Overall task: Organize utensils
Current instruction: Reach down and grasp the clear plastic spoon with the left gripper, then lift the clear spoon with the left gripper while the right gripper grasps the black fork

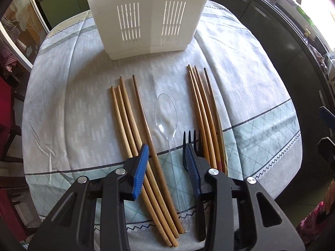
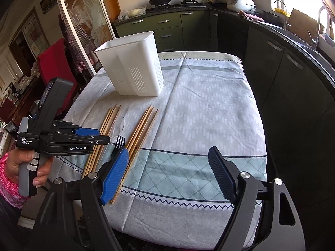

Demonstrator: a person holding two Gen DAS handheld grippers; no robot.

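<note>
On the tablecloth lie two bundles of wooden chopsticks (image 1: 125, 115) (image 1: 201, 104), with a clear plastic spoon (image 1: 166, 110) and a black fork (image 1: 189, 138) between them. My left gripper (image 1: 166, 152) hovers low over them, jaws partly apart. A dark chopstick (image 1: 146, 123) and the spoon's handle pass between the pads, and neither pad presses on them. The right pad covers part of the fork. My right gripper (image 2: 168, 152) stands open over bare cloth, its left pad above the right chopstick bundle (image 2: 144, 123). A white slotted utensil holder (image 2: 134, 67) stands behind.
The table (image 2: 209, 108) is small, with its edges close on every side. Dark kitchen cabinets (image 2: 272, 62) run along the right and a red chair (image 2: 54, 62) stands at the left. A hand in a pink sleeve (image 2: 18, 163) holds the left gripper.
</note>
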